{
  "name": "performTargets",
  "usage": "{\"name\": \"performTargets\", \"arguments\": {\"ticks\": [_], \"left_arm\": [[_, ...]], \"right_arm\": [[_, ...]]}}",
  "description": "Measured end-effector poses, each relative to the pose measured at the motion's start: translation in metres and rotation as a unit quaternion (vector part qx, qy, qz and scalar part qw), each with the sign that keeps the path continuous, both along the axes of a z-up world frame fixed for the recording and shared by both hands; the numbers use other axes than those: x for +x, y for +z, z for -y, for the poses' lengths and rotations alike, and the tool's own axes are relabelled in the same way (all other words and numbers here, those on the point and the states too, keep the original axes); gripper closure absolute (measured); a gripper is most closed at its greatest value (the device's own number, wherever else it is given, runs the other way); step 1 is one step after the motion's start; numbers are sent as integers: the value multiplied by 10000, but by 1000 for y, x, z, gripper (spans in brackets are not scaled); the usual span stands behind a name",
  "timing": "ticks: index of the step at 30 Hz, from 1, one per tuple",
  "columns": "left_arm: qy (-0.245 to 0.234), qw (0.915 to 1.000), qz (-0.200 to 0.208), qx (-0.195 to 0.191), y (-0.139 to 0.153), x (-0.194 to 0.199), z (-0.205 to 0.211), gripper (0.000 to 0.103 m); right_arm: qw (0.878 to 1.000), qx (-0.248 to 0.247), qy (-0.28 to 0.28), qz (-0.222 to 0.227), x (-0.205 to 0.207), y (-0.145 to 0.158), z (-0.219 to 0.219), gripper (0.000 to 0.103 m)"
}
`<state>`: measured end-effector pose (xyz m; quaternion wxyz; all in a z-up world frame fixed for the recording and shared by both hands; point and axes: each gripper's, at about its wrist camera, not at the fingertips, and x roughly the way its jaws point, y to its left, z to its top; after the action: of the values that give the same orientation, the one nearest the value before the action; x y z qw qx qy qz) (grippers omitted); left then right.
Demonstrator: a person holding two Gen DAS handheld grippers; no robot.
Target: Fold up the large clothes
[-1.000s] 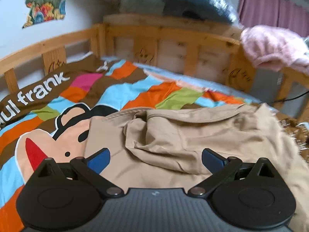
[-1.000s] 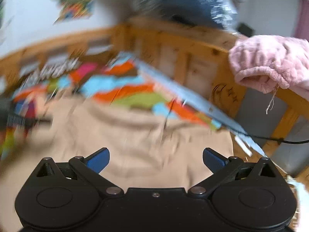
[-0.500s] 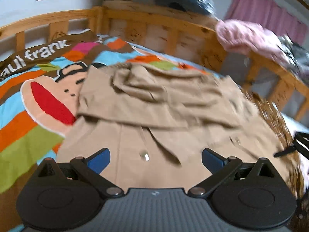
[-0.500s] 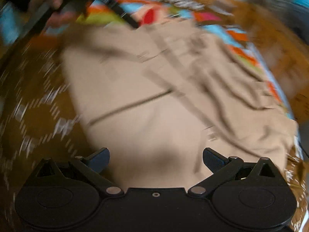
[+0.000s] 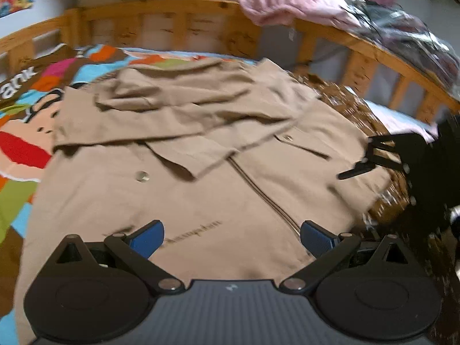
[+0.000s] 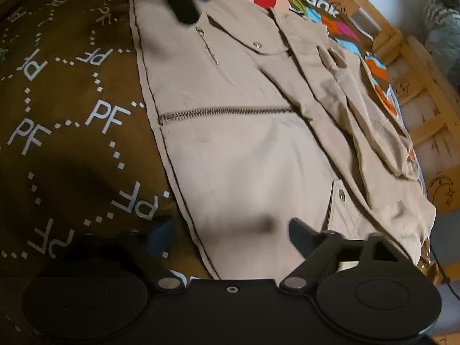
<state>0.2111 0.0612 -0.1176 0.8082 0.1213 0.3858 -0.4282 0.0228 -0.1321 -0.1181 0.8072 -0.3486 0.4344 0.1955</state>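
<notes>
The bed (image 5: 359, 57), with its wooden rail and colourful cartoon cover (image 5: 17, 149), carries the tan jacket (image 5: 201, 172), spread flat with sleeves folded over its top. Only the left wrist view shows the pink garment (image 5: 287, 3) on the rail; only the right wrist view shows the brown "PF" blanket (image 6: 72, 115) and the jacket's zipper clearly. Compared with a second ago, both cameras look down more steeply and closer to the jacket. The left tongs (image 5: 231, 237) stand wide above the hem, holding nothing. The right tongs (image 6: 230, 235) are closing over the hem edge, which lies between them; their left finger is blurred.
</notes>
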Motion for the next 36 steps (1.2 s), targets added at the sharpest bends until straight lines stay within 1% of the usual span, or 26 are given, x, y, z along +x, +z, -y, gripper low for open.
{"name": "performTargets", "arguments": {"ticks": [1,3,5,8,11,12,14,15,17,20,22,23,24,25,26,27,28,30,32,34,36], "left_arm": [[-110,9999,1,33,-1,-4,2,0],[-334,9993,56,128,-4,-12,6,0],[-526,9982,159,252,-6,-20,10,0],[-720,9955,436,445,-7,-30,17,0],[-760,9926,610,729,-13,-35,22,1],[-706,9914,669,880,-15,-35,24,1],[-568,9880,831,1170,-18,-33,24,12],[-517,9851,946,1337,-19,-30,21,15],[-301,9787,1237,1612,-17,-25,10,25],[176,9722,1384,1881,-13,-13,-15,34],[469,9700,1389,1937,-7,-7,-32,35],[595,9690,1410,1938,-4,-5,-38,44],[712,9665,1441,2000,-2,-4,-43,48],[741,9663,1430,2009,0,-3,-47,57],[754,9678,1417,1940,3,-3,-50,68],[732,9703,1395,1836,7,-4,-52,75],[694,9717,1384,1784,10,-2,-50,85],[724,9733,1408,1662,17,2,-49,91],[807,9768,1311,1489,26,10,-47,95],[968,9796,1177,1310,32,21,-47,96],[1102,9813,1078,1154,38,29,-45,96]], "right_arm": [[10000,73,-5,-62,1,2,2,51],[9997,236,-34,-107,3,6,5,63],[9987,474,-54,-161,3,18,5,90],[9952,830,-497,-179,14,42,8,95],[9884,1200,-924,-118,31,67,20,98],[9863,1297,-1020,-89,35,73,23,98],[9837,1413,-1114,10,41,83,26,98],[9831,1443,-1121,59,43,87,27,98],[9830,1466,-1102,112,45,90,30,98],[9836,1460,-1059,60,42,88,32,98],[9855,1393,-964,17,38,83,31,98],[9863,1365,-925,17,37,81,31,98],[9869,1341,-903,11,36,79,30,98],[9873,1324,-881,-12,34,77,29,98],[9876,1306,-864,-42,32,75,29,98],[9881,1284,-842,-86,31,72,28,98],[9891,1229,-796,-143,29,69,27,96],[9913,1065,-731,-256,23,61,24,91],[9930,864,-717,-372,15,52,24,73],[9945,617,-711,-454,8,41,29,67],[9957,314,-695,-527,1,30,35,65]]}}
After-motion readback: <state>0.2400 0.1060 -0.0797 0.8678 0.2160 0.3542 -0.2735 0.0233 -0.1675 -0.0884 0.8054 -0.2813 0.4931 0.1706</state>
